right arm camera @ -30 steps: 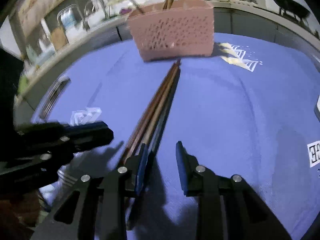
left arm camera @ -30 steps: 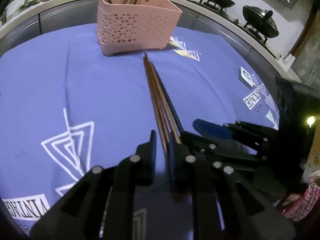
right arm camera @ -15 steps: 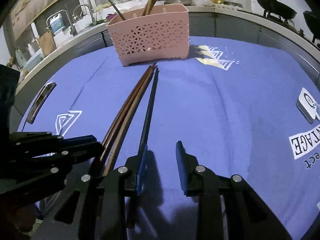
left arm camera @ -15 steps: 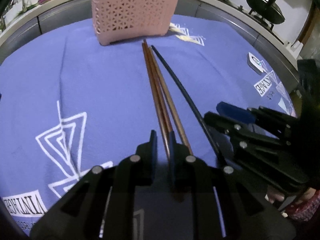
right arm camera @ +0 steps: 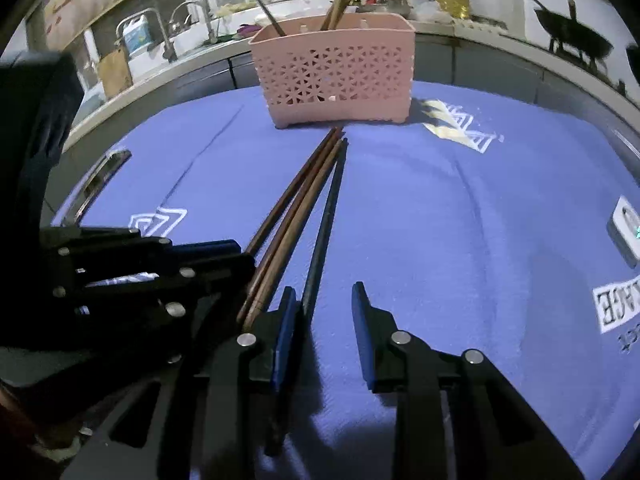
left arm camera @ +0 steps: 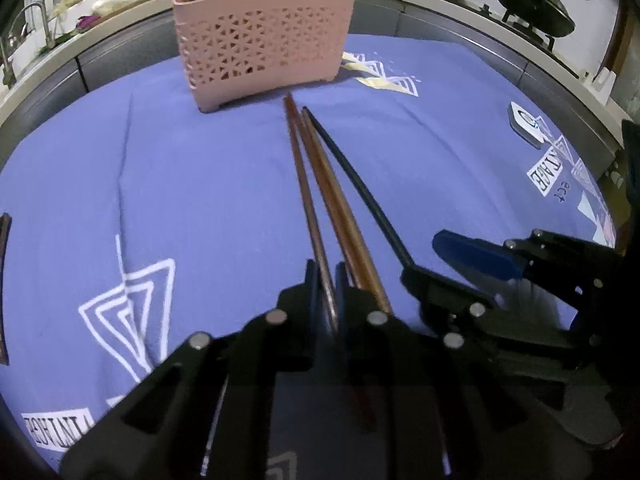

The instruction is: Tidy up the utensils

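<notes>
Left gripper (left arm camera: 327, 280): clamped on one brown chopstick (left arm camera: 304, 184) near its butt end
Right gripper (right arm camera: 324, 312): fingers apart, black chopstick (right arm camera: 326, 216) lying between them against left finger
Two more brown chopsticks (left arm camera: 336, 204): flat on blue cloth (left arm camera: 200, 184) over surface, tips pointing toward pink basket (left arm camera: 260, 36)
Basket: upright at far edge, holding several chopsticks

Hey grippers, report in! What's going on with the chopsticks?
Left gripper shut on one brown chopstick. Right gripper open, black chopstick against its left finger. Pink basket ahead, path unobstructed.
</notes>
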